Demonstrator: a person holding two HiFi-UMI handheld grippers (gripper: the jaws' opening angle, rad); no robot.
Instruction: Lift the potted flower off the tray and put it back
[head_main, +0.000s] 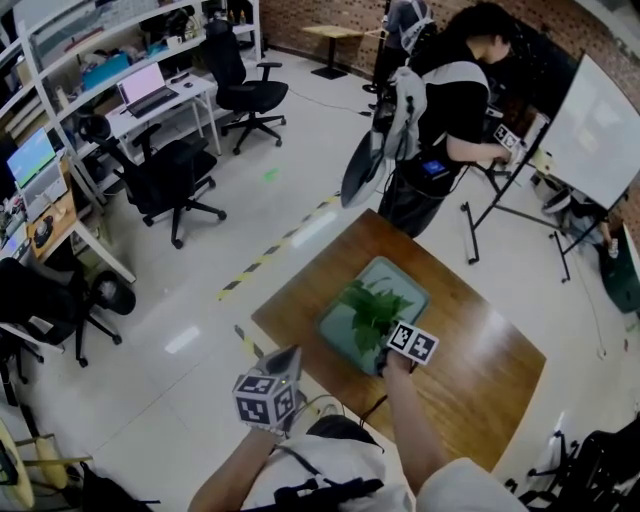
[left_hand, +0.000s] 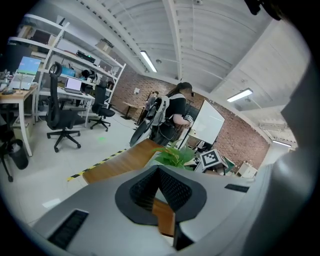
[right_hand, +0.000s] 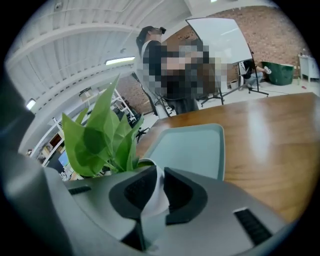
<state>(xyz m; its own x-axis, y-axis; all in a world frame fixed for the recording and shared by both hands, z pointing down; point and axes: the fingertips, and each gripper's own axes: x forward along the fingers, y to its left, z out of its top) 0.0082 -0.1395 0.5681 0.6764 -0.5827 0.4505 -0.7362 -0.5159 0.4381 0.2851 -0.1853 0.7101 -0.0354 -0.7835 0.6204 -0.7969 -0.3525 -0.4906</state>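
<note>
Nearest, the left gripper (left_hand: 159, 170) sits off the table's edge, its jaws together on nothing. The right gripper (right_hand: 158, 175) is clamped on the white pot rim of the one potted flower (head_main: 372, 308). The pot holds green leaves that stand roughly upright. It is over the near part of the single pale-green tray (head_main: 400, 278); whether it touches the tray I cannot tell. The tray lies on the wooden table (head_main: 480, 370).

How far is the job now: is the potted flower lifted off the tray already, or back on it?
Done: the right hand-held gripper is shut on the rim of the potted flower. In hand: it holds the plant over the tray; whether it is clear of the tray floor, I cannot tell. To do: set it down on the tray and let go. The left hand-held gripper is empty.
</note>
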